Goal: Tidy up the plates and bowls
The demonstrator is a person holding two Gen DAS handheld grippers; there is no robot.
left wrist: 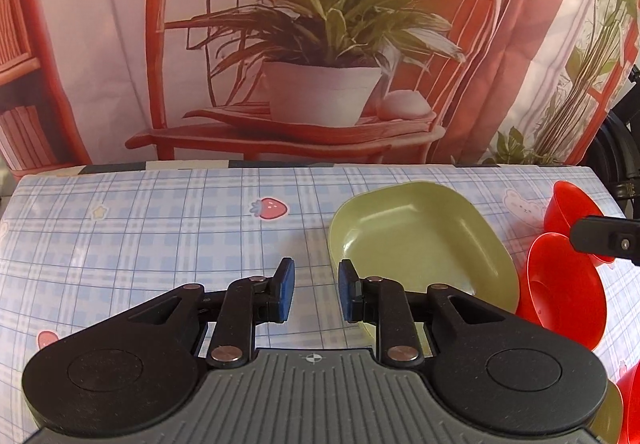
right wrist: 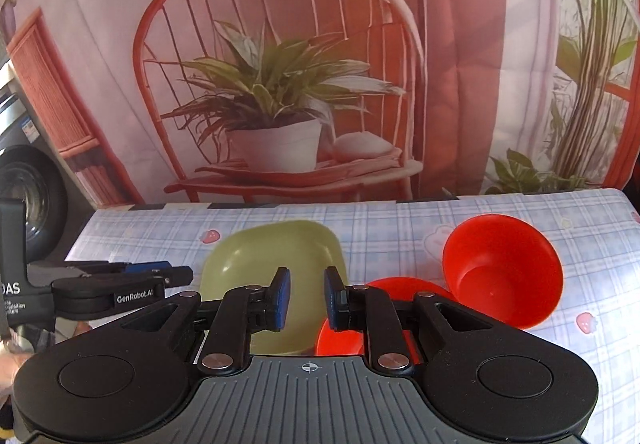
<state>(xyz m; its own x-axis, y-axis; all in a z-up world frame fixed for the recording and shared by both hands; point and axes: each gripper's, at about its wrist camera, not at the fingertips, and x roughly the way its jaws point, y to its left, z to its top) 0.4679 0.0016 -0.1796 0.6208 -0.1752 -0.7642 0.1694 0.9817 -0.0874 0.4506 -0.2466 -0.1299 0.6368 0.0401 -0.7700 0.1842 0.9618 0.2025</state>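
Note:
A green squarish plate lies on the checked tablecloth, with two red bowls to its right: a near one and a far one. My left gripper is open and empty, its right finger over the plate's near left rim. In the right wrist view the plate is ahead, the near red bowl lies under my right finger and the far red bowl stands to the right. My right gripper is open and empty. The left gripper shows at left.
The table has a blue checked cloth with strawberry prints. A printed backdrop of a chair and plant hangs right behind the far edge. More green and red dishes peek in at the lower right corner of the left wrist view.

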